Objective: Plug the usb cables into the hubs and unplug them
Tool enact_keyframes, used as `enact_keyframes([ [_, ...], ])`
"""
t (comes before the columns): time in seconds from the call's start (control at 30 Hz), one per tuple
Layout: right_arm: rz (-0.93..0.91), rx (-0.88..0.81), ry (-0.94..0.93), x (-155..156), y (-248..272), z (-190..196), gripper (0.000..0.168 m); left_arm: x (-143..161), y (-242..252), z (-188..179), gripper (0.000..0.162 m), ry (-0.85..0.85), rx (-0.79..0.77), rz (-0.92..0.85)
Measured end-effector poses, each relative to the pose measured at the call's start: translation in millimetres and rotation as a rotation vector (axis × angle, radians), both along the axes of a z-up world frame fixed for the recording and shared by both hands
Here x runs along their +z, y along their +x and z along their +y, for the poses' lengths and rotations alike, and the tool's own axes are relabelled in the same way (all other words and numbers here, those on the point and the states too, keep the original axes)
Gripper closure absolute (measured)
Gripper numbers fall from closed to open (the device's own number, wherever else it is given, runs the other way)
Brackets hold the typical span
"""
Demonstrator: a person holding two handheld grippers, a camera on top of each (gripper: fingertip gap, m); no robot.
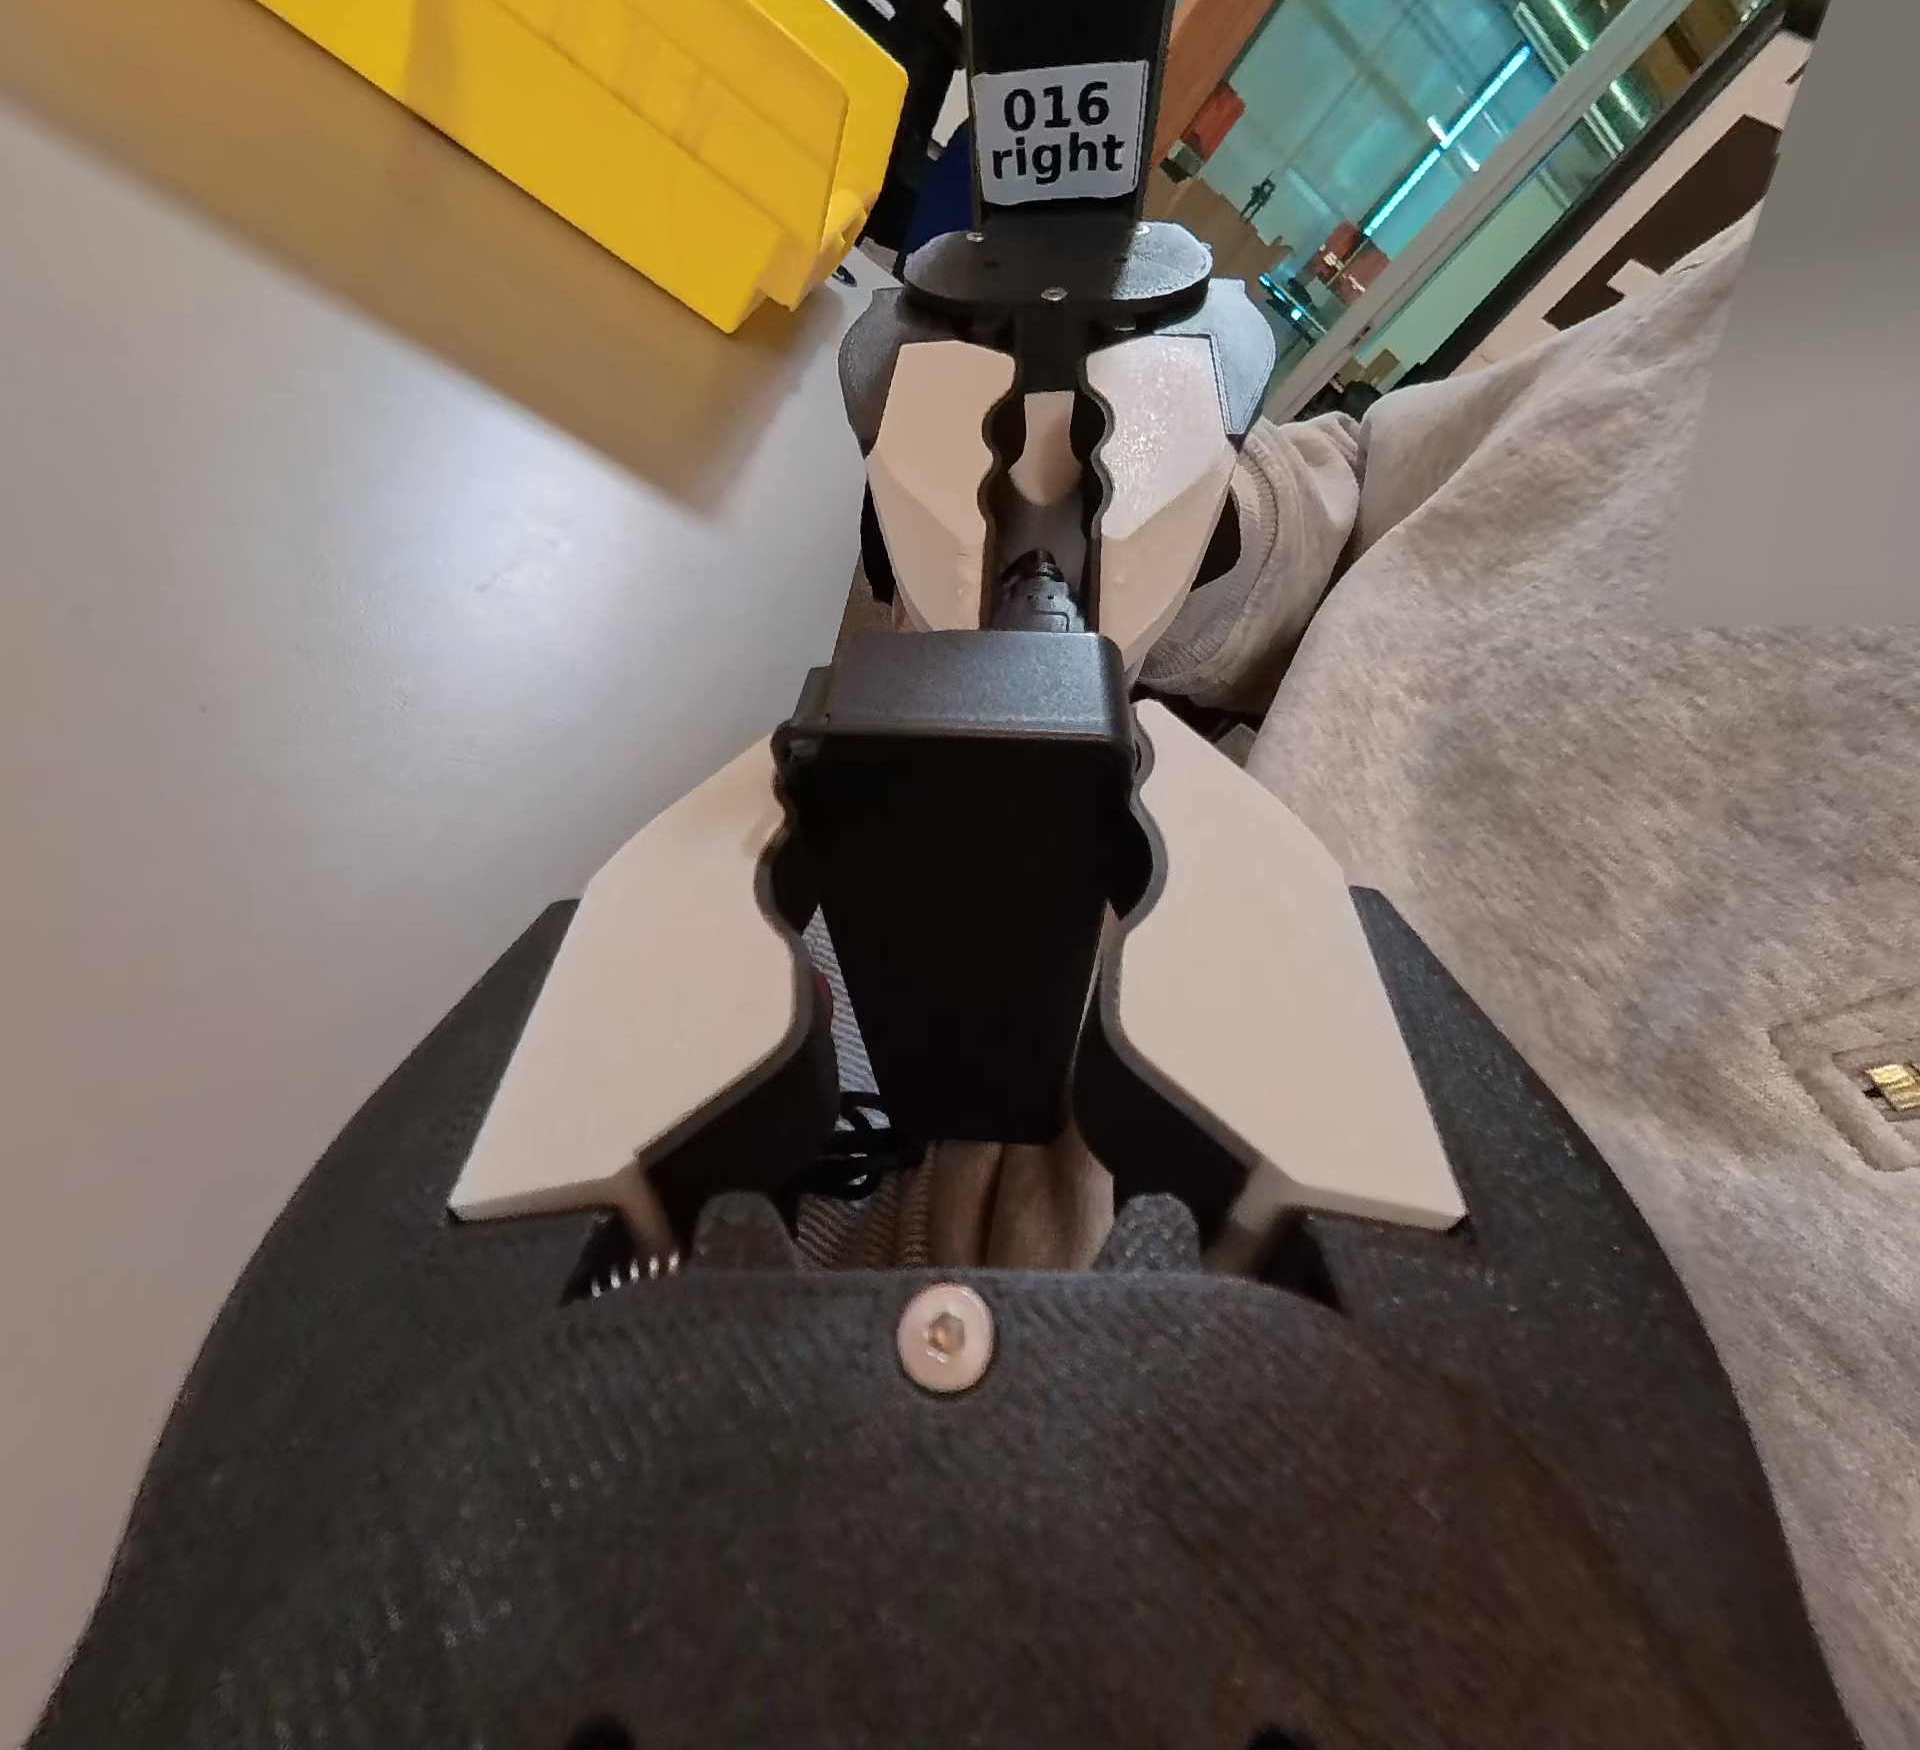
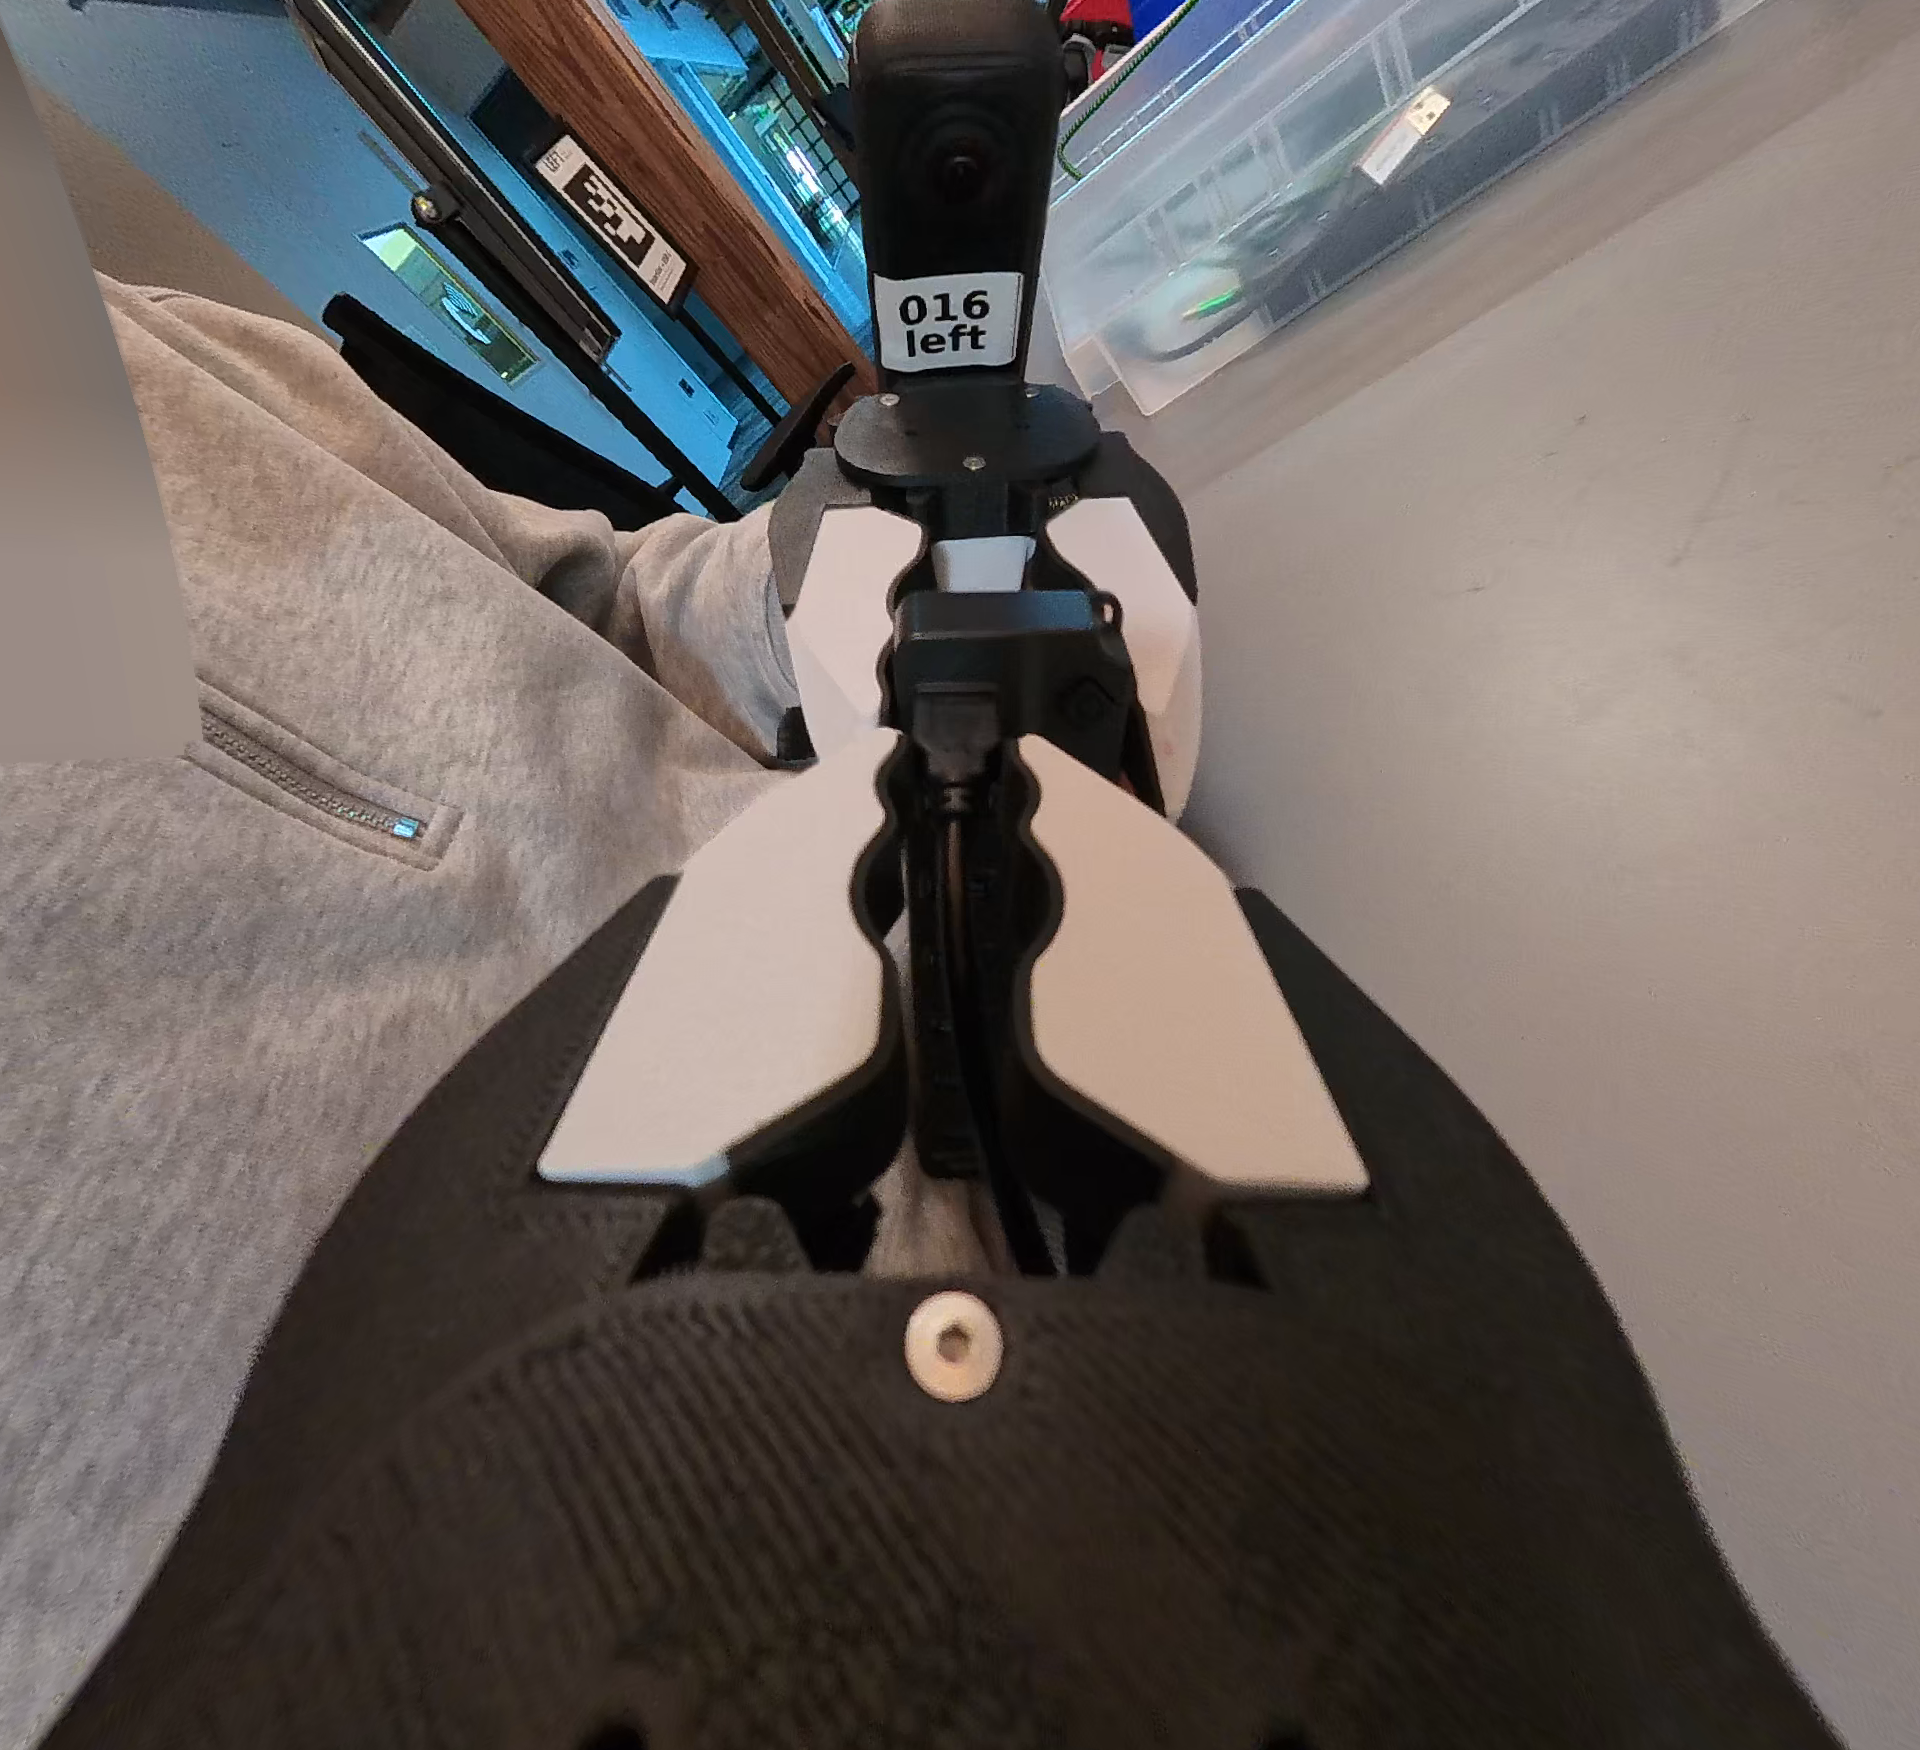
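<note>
My left gripper (image 1: 956,765) is shut on a black rectangular USB hub (image 1: 956,890) and holds it above the table edge. My right gripper (image 2: 961,755) faces it head-on, shut on a black USB plug (image 2: 958,729) whose cable (image 2: 940,973) runs back between its fingers. The plug's tip meets the port on the hub's end face (image 2: 1003,640). I cannot tell how deep it sits. In the left wrist view the right gripper (image 1: 1039,604) shows just beyond the hub. In the right wrist view the left gripper (image 2: 992,713) shows around the hub.
A yellow bin (image 1: 520,38) stands on the grey table (image 1: 312,661) at the far left. A clear plastic bin (image 2: 1403,90) with cables and dark devices stands on the table at the right. A person's grey sweatshirt (image 1: 1558,765) is close beside both grippers.
</note>
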State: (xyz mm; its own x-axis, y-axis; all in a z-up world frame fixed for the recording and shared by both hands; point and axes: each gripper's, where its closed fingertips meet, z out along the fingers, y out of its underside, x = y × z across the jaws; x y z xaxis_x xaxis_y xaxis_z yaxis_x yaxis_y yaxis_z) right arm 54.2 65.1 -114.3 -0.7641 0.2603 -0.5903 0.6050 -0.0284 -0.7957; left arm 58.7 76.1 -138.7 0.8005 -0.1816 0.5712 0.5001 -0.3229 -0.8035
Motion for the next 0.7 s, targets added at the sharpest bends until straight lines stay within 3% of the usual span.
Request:
enact_keyframes([
  [0.33, 0.036, 0.01, 0.041, -2.8, 2.7, -5.4, 0.152, -0.6, 3.5, -0.6, 0.104, 0.001, -0.039, 0.007],
  [0.47, 0.132, -0.005, 0.152, -3.7, -2.6, -3.9, 0.151, -1.4, -4.5, 1.1, 0.104, -0.025, -0.021, 0.135],
  [0.7, 0.333, -0.06, 0.062, 32.2, -5.7, 8.8, 0.135, 15.7, -18.1, -5.1, 0.104, 0.073, 0.017, -0.038],
])
